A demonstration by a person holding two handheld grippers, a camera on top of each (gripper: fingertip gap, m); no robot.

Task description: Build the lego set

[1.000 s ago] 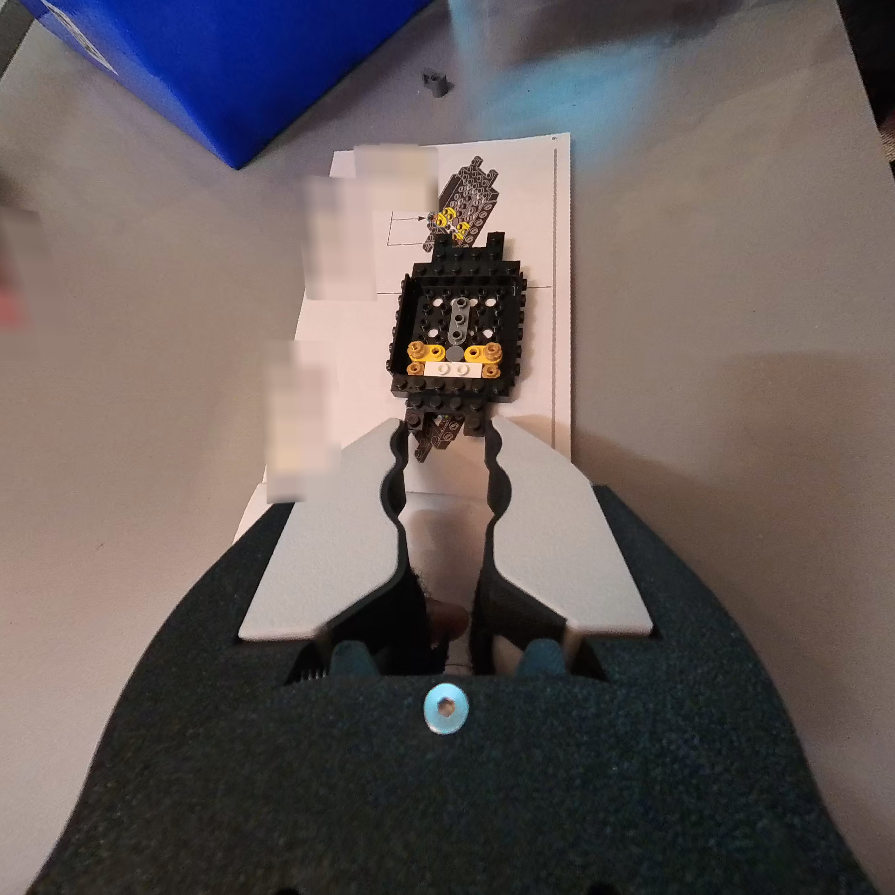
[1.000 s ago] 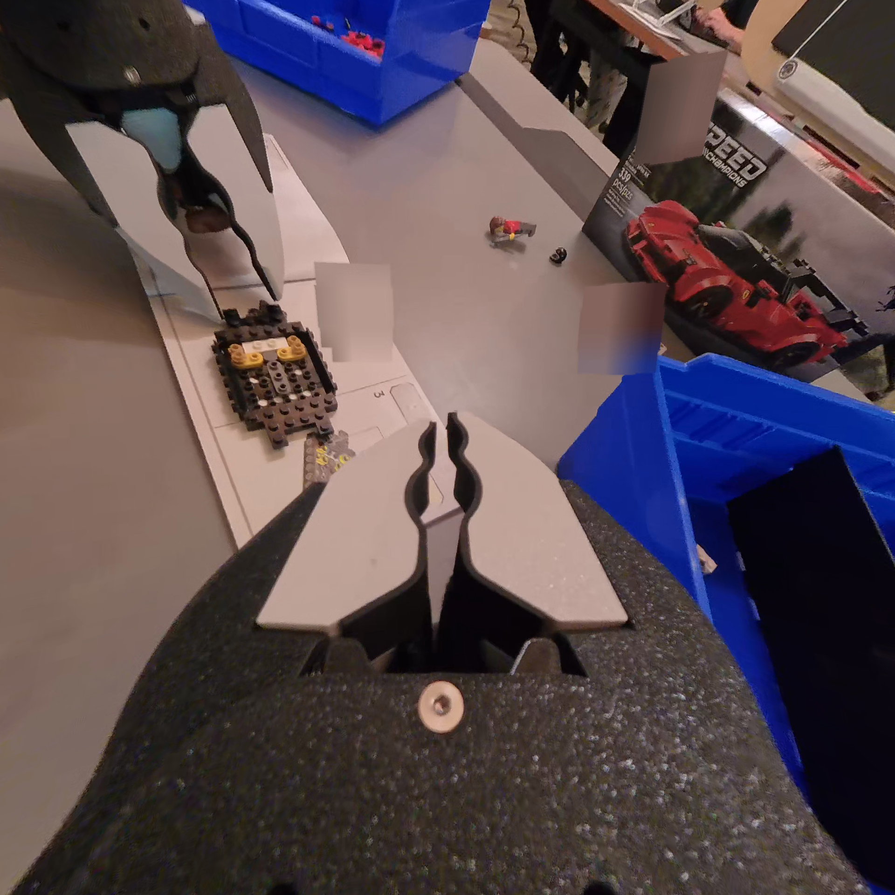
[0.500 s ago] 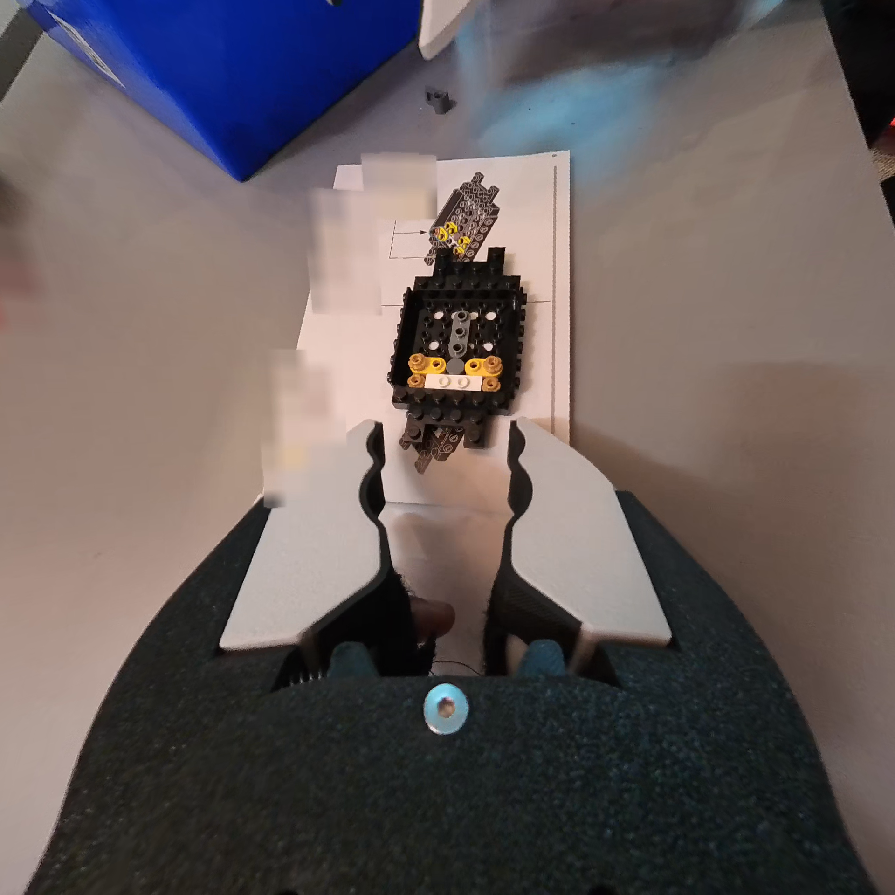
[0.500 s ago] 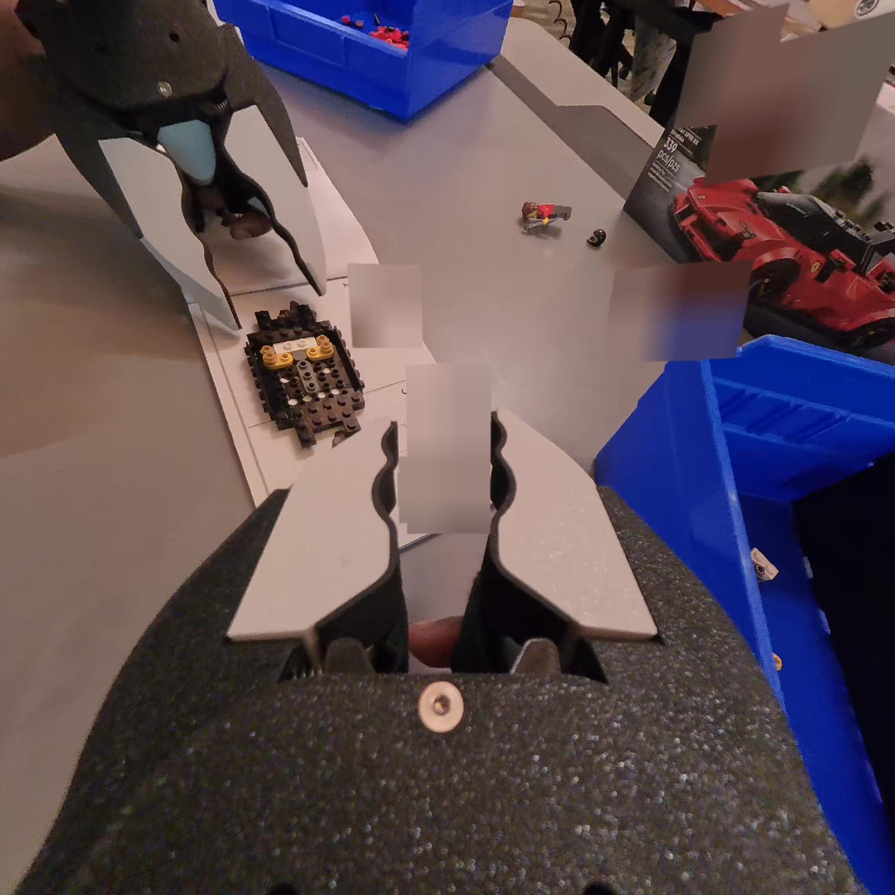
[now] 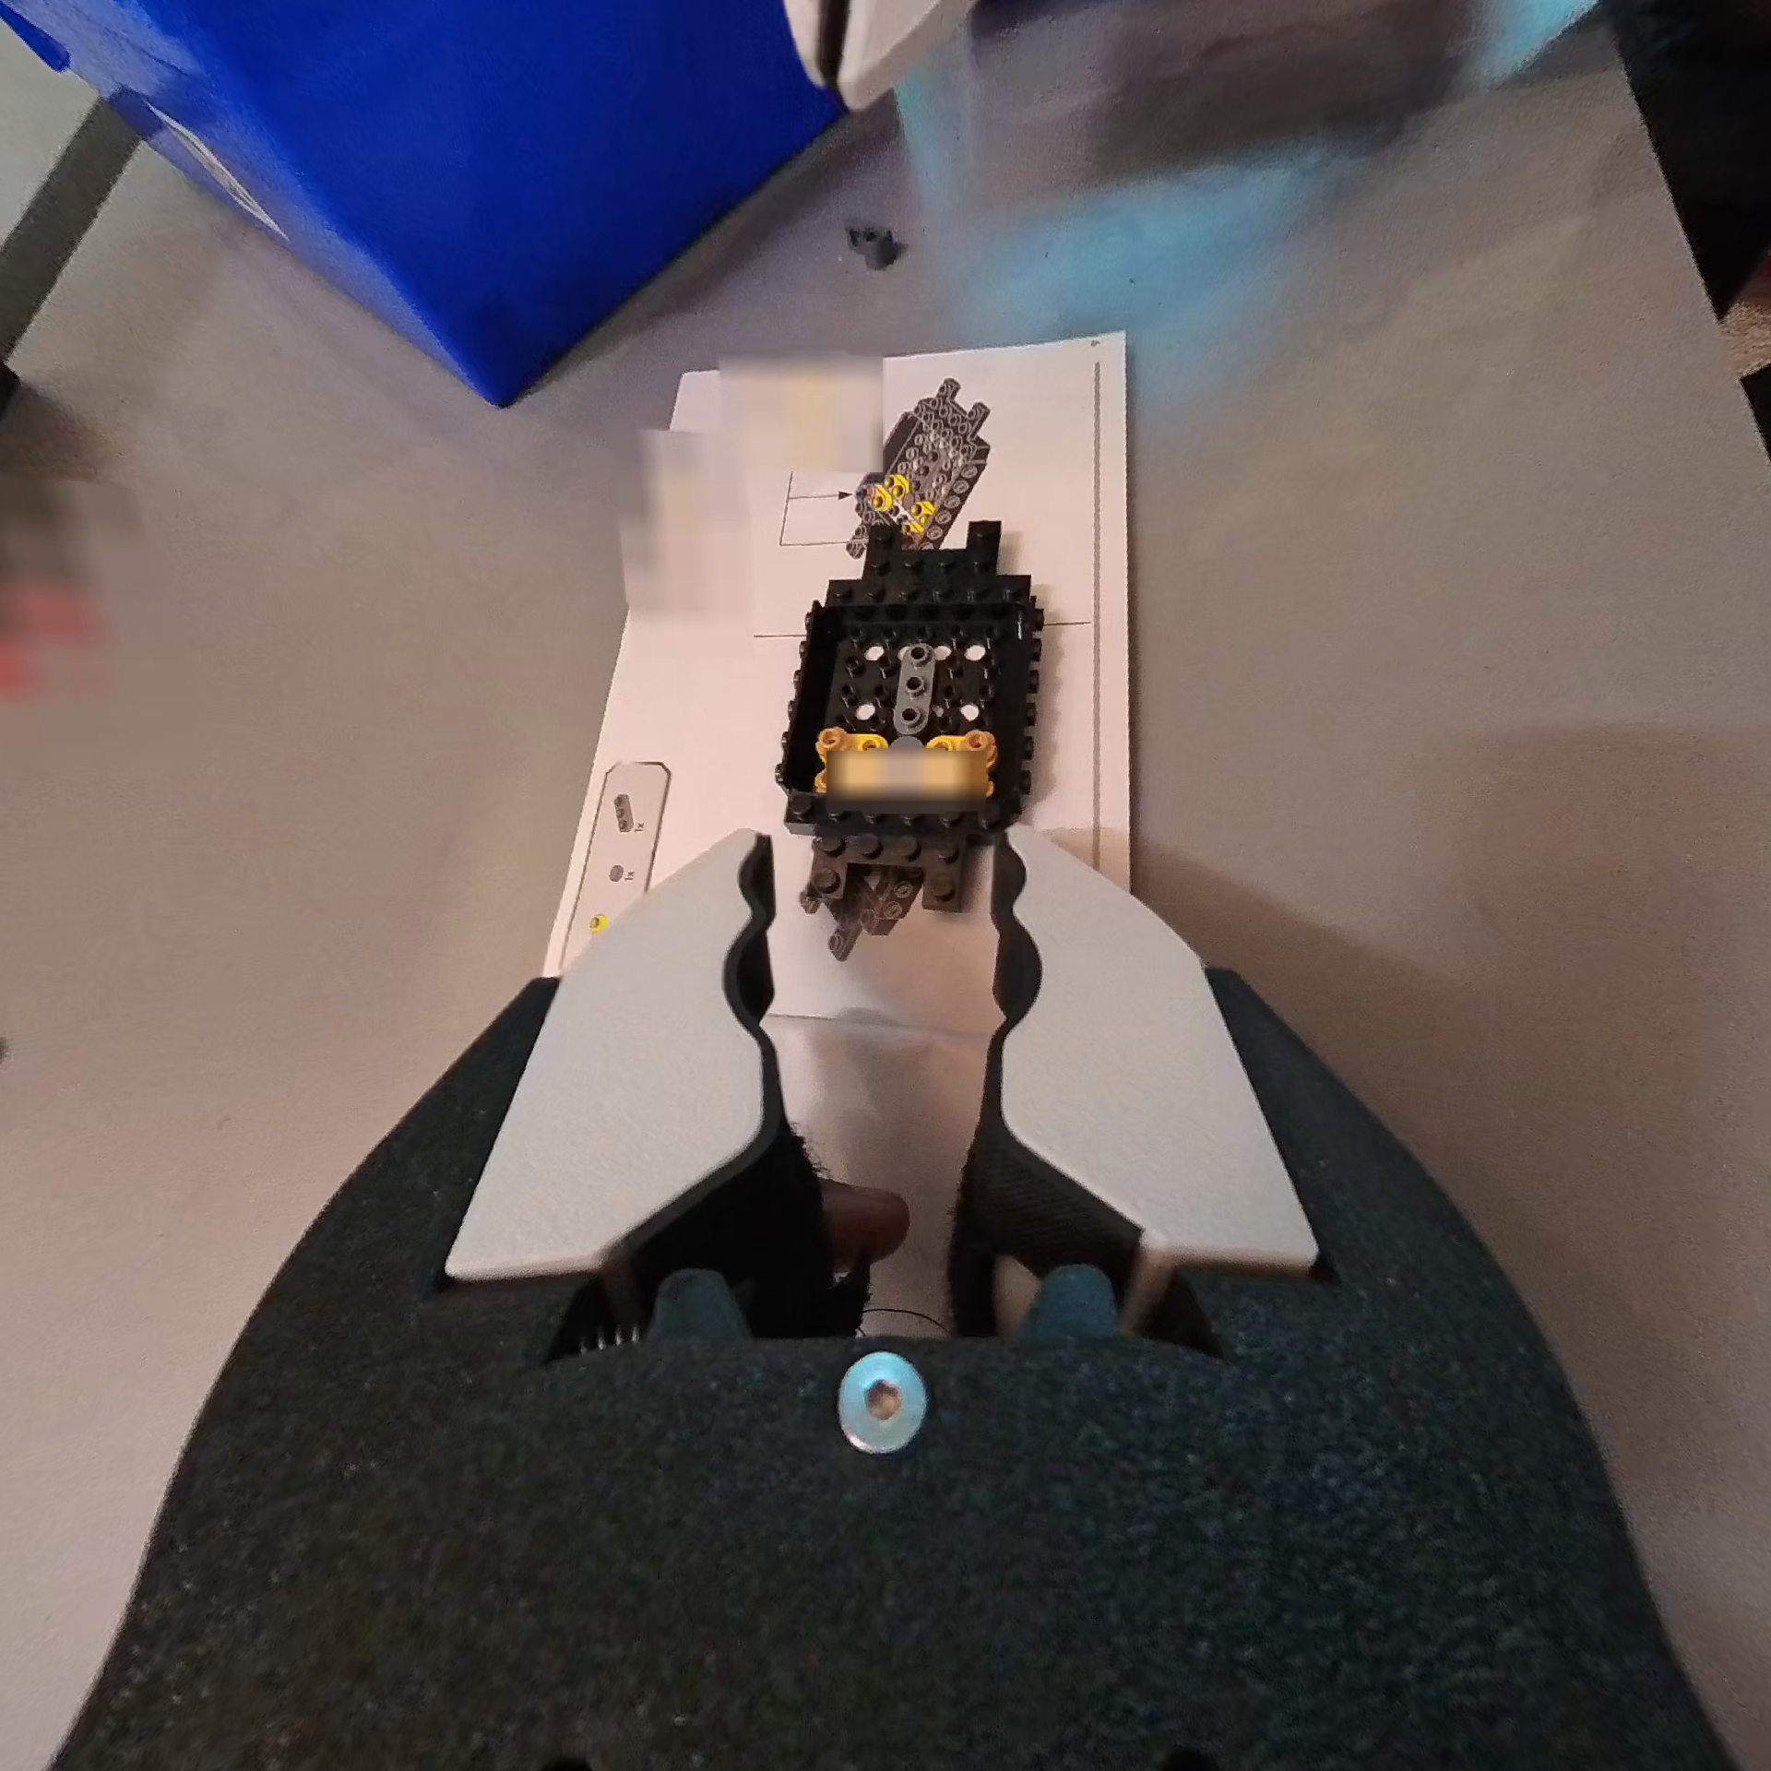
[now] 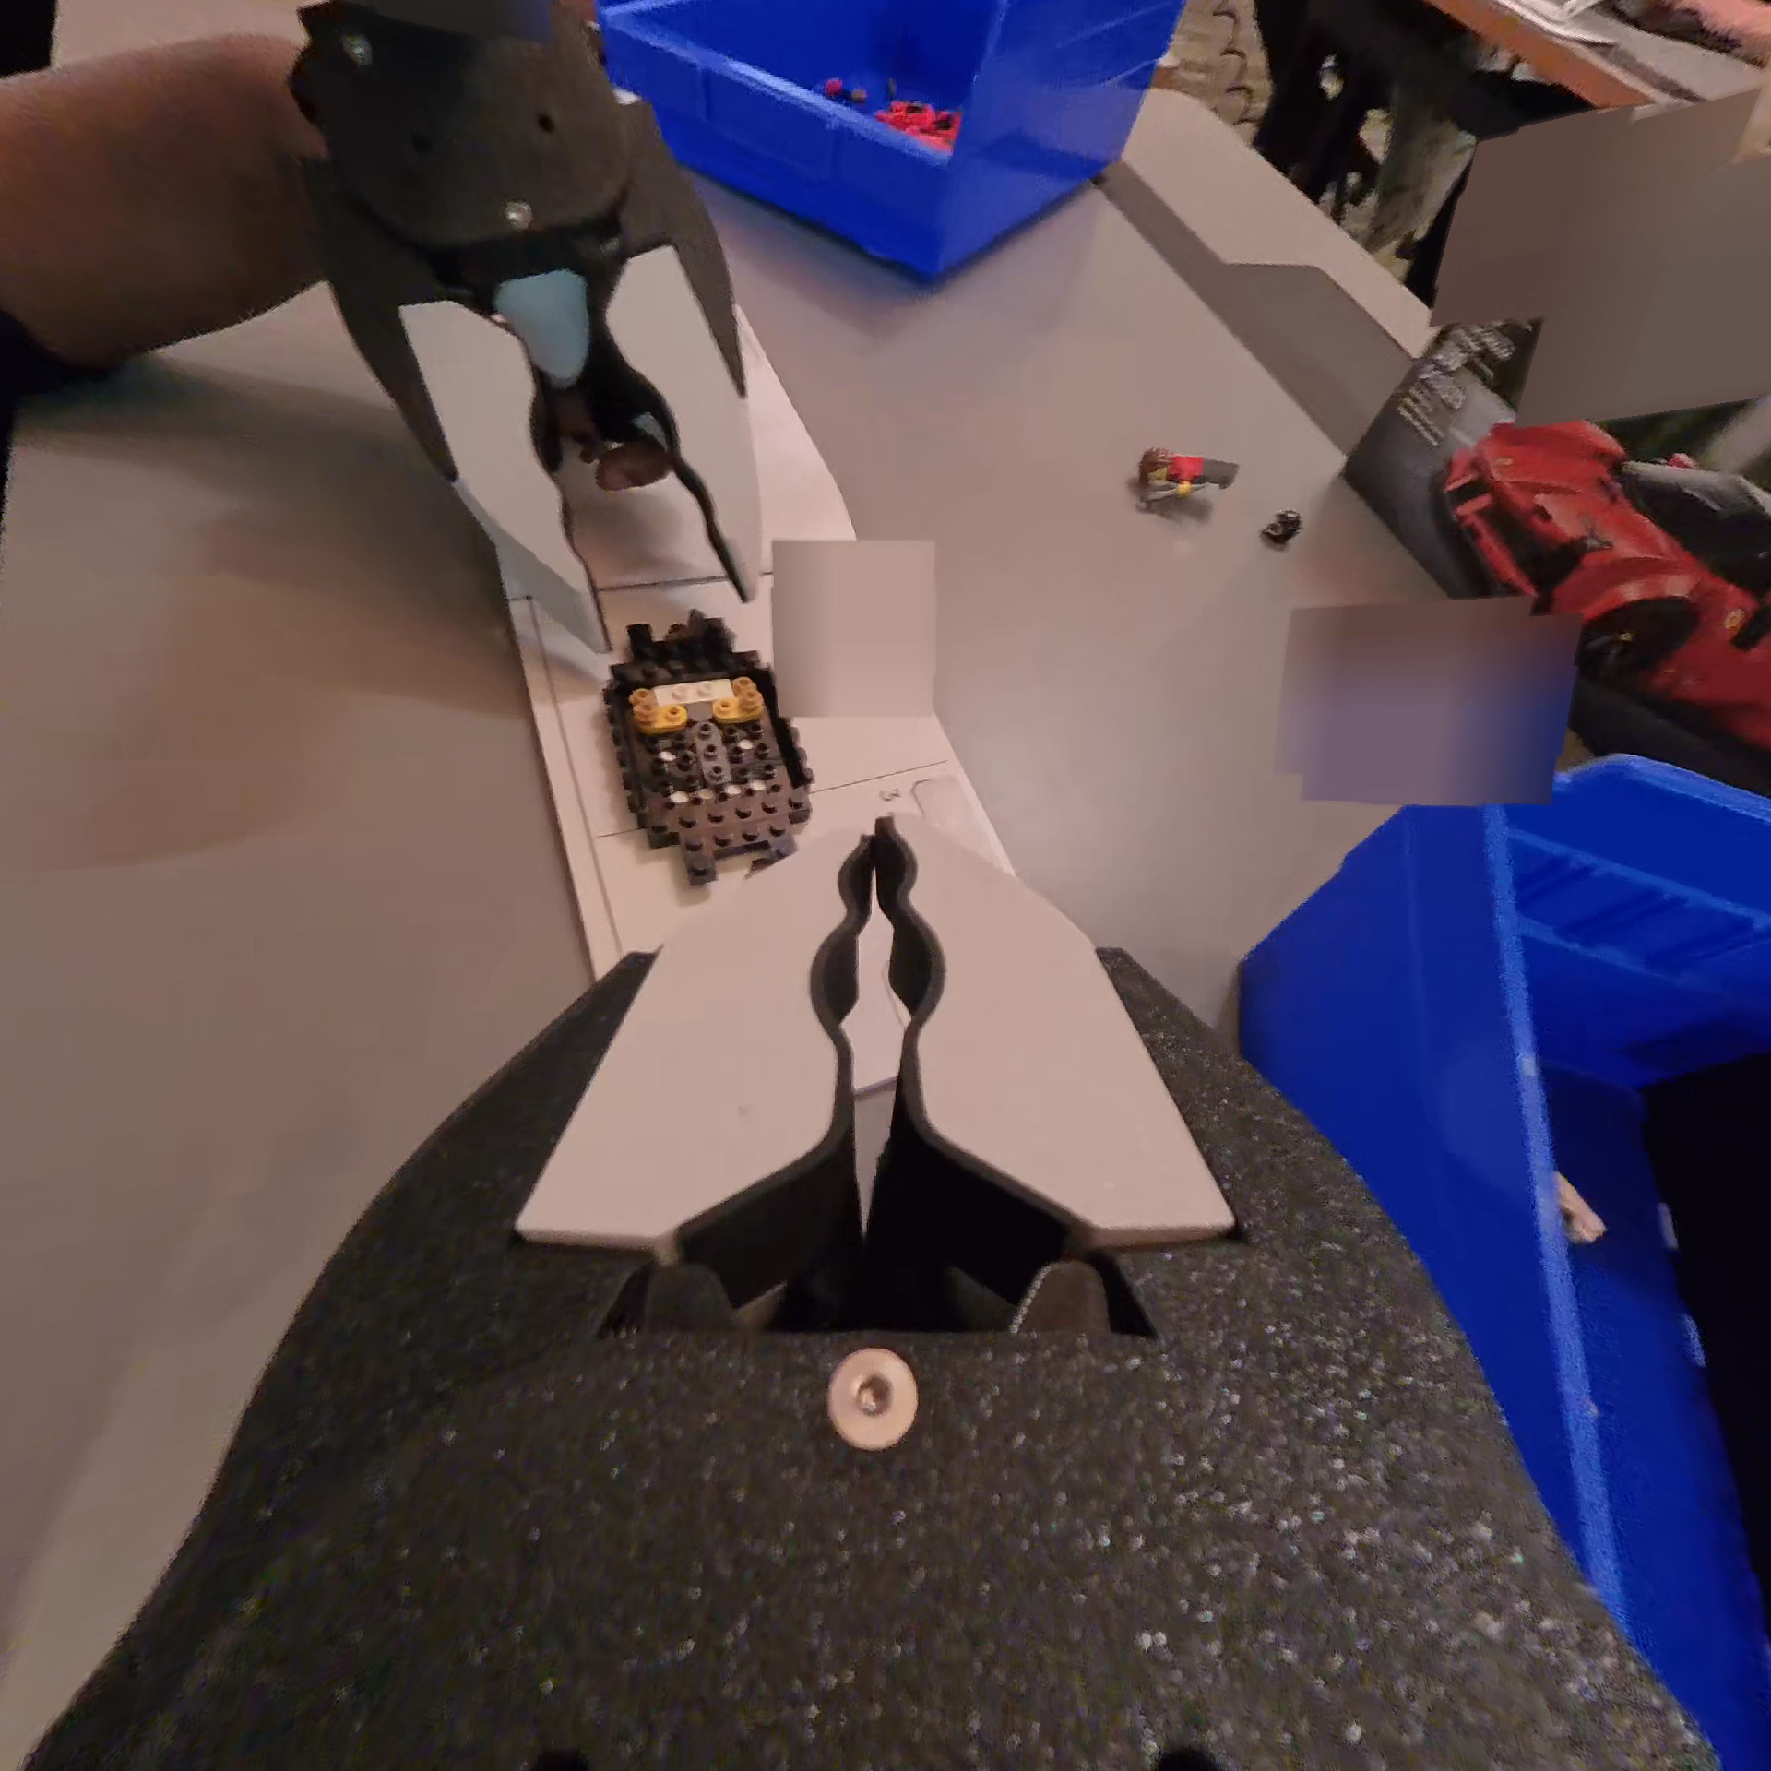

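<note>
– Tools first: how do they stand?

– Left tool is open, with a clear gap on each side of the narrow near end of the black brick build, which lies between its fingertips; neither presses on it. Right tool is closed, tips together, with nothing visible between them.

– And where is the build?

– It lies flat on the white instruction sheet on the grey table. It has a black studded frame with a grey strip inside and yellow pieces toward one end. In the right wrist view it sits just far and left of the closed tips, which hang over the sheet.

– What else is around?

– One blue bin stands near right and another far off with red pieces in it. A small figure lies on the table, near a box showing a red car.

– What differs from earlier?

– A second ago the left tool's fingers stood narrower at that near end; now they are wider. Half a second ago the right tool was open; now it is closed. The build lies where it did.
</note>
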